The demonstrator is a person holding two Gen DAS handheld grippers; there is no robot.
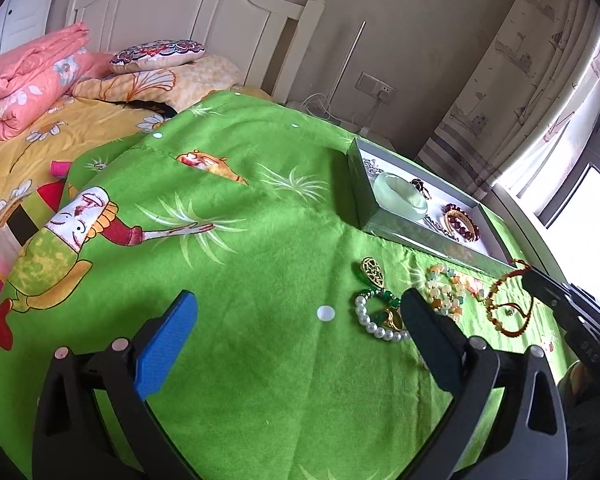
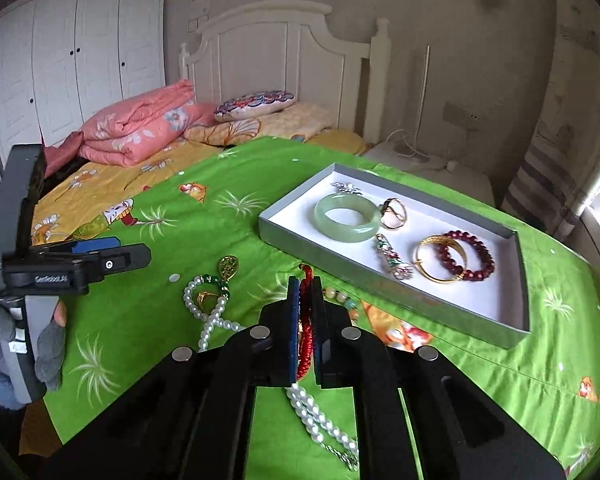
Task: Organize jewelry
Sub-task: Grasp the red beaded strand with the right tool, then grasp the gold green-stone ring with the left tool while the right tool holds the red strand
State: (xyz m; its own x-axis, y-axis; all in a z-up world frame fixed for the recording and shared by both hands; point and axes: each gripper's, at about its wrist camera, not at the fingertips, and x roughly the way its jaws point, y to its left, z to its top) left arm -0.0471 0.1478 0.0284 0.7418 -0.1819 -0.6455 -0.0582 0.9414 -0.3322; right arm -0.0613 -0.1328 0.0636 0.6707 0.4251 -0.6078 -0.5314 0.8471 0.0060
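A grey tray (image 2: pixel 396 289) with a white floor holds a jade bangle (image 2: pixel 347 217), a gold ring (image 2: pixel 394 213), a gold bangle (image 2: pixel 440 258), a dark red bead bracelet (image 2: pixel 466 255) and a brooch (image 2: pixel 394 258). My right gripper (image 2: pixel 305 292) is shut on a red cord bracelet (image 2: pixel 305 340), held above the green cloth; in the left wrist view the bracelet (image 1: pixel 508 304) hangs from that gripper (image 1: pixel 530 274). My left gripper (image 1: pixel 300 312) is open and empty. A pearl and green bead necklace (image 1: pixel 376 316) with a gold pendant (image 1: pixel 373 270) and a pastel bead bracelet (image 1: pixel 444 292) lie on the cloth.
The green cartoon cloth (image 1: pixel 240 248) covers the work surface beside a bed with a pink quilt (image 1: pixel 28 80) and pillows (image 1: pixel 156 54). A gloved hand (image 2: pixel 20 336) holds the left gripper (image 2: pixel 112 254). A window and curtain (image 1: pixel 540 80) are at the right.
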